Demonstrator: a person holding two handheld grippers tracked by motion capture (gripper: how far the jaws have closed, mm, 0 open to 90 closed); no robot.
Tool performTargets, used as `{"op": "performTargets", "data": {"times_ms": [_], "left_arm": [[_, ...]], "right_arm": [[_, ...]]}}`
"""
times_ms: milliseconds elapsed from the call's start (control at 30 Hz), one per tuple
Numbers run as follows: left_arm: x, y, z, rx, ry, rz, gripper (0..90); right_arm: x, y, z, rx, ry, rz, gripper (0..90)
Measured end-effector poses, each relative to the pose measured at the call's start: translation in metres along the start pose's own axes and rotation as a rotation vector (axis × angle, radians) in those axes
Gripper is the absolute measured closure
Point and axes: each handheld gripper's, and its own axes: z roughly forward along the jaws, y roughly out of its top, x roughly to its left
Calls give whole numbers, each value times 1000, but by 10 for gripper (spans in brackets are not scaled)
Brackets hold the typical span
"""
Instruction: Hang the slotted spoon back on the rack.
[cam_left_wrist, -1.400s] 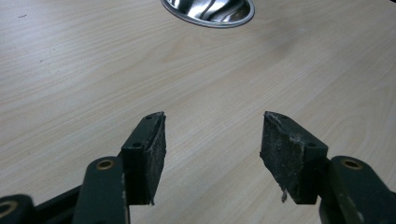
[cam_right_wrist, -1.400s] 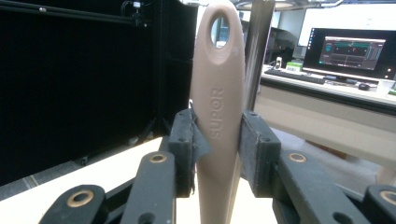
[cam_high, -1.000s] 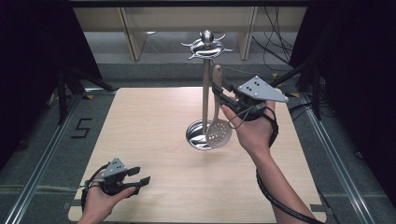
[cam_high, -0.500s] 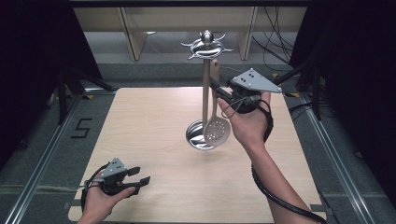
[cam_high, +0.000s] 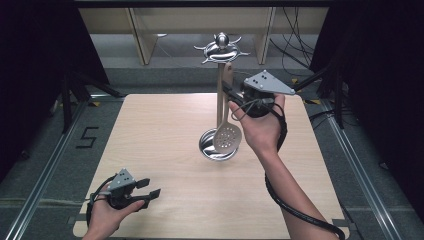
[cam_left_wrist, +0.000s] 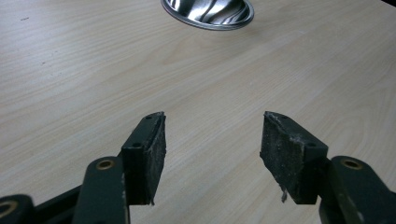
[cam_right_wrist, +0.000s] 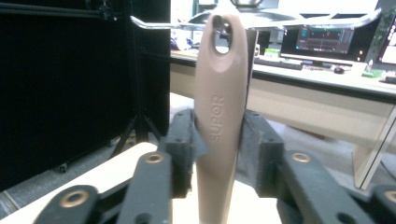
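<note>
A slotted spoon (cam_high: 227, 137) with a tan handle (cam_right_wrist: 219, 116) hangs upright beside the post of a metal hook rack (cam_high: 220, 47). Its perforated head is over the rack's round base (cam_high: 210, 150). The hole at the handle's top sits level with a hook arm (cam_right_wrist: 154, 23). My right gripper (cam_high: 231, 92) has the handle between its jaws, and both pads (cam_right_wrist: 187, 140) touch the handle's sides. These jaws have just been opening. My left gripper (cam_high: 150, 189) rests low over the table's near left corner, open and empty (cam_left_wrist: 212, 144).
The wooden table (cam_high: 160, 130) is bare around the rack. The shiny rack base (cam_left_wrist: 208, 11) lies ahead of the left gripper. A cable (cam_high: 295, 210) trails from the right hand. Dark curtains and shelving stand beyond the table's far edge.
The right hand has risen slightly with the spoon, bringing the handle's top up to the rack's hooks. The left hand has stayed put.
</note>
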Motion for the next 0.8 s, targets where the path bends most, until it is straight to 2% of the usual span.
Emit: {"op": "performTargets", "data": {"times_ms": [167, 233, 267, 300, 333, 433, 467, 567, 600, 633, 667, 700, 733, 767, 800], "left_arm": [[0, 0, -2, 2, 9, -3, 394], [1, 0, -2, -1, 3, 8, 394], [0, -1, -2, -2, 5, -6, 395], [0, -1, -2, -1, 5, -3, 395], [0, -1, -2, 0, 7, -7, 395], [0, -1, 0, -5, 3, -2, 395], [0, -1, 0, 2, 4, 3, 395], [-1, -1, 0, 13, 17, -2, 394], [-1, -1, 0, 10, 13, -4, 395], [-1, -1, 1, 10, 9, -6, 394], [-1, 0, 1, 4, 5, -1, 394], [-2, 0, 2, 5, 4, -4, 394], [-2, 0, 1, 13, 8, -6, 394], [-3, 0, 2, 8, 4, -15, 394], [-2, 0, 2, 6, 1, 6, 394]], "right_arm": [[0, -6, -11, 9, -5, -20, 480], [-3, -14, -20, 23, 0, -25, 457], [-5, -18, -23, 31, 3, -31, 451], [-6, -25, -27, 45, 5, -35, 447], [-9, -33, -32, 54, 10, -54, 443], [-11, -67, -46, 131, 48, -43, 434], [-10, -81, -52, 172, 65, -8, 433], [-12, -127, -68, 267, 134, 7, 425], [-12, -143, -72, 280, 164, 26, 423], [-11, -157, -79, 306, 174, 54, 422], [-11, -169, -85, 359, 194, 67, 411], [-13, -178, -88, 376, 222, 66, 402], [-12, -184, -93, 392, 218, 92, 400], [-14, -188, -97, 411, 210, 89, 397], [-15, -192, -99, 407, 217, 101, 393]]}}
